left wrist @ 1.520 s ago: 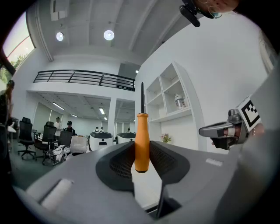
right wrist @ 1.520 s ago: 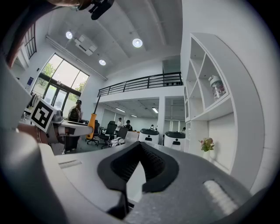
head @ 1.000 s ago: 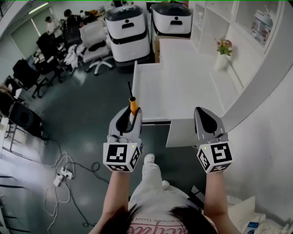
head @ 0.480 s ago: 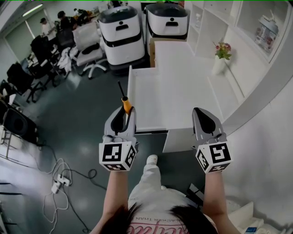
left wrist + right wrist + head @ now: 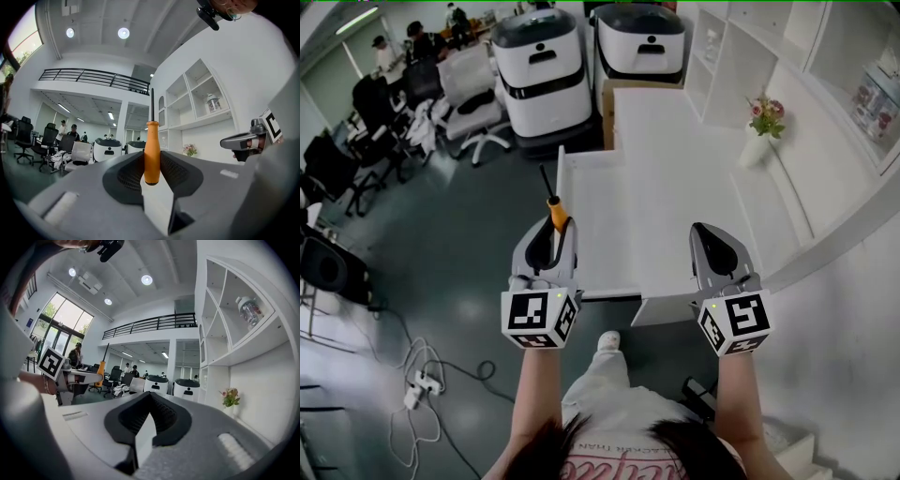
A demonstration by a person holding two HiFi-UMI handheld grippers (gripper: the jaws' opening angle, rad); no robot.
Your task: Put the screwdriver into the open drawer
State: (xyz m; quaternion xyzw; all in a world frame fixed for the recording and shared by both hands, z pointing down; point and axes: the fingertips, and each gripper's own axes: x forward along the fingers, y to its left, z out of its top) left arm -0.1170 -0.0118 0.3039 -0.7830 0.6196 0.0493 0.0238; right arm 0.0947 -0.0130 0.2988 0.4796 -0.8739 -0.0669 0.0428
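Plainly the left tongs (image 5: 546, 246) clamp the screwdriver (image 5: 554, 212) by its orange handle, shaft upright, just off the left edge of the white surface (image 5: 666, 178). The right tongs (image 5: 717, 248) sit closed and empty over its front edge. Light, rigid and smooth-handled, it likely suits this mid-handle grip.

Open-plan office or robotics lab, black office chairs (image 5: 333, 159), people at desks (image 5: 417, 39), white wheeled machines (image 5: 539, 75), white desk (image 5: 675, 169), wall shelves (image 5: 724, 56), mezzanine railing (image 5: 93, 77)

Screwdriver (image 5: 152, 154) handle orange, shaft black; drawer (image 5: 600, 244) white; marker cubes (image 5: 534, 317) black-and-white squares; floor (image 5: 459, 244) dark grey-green.
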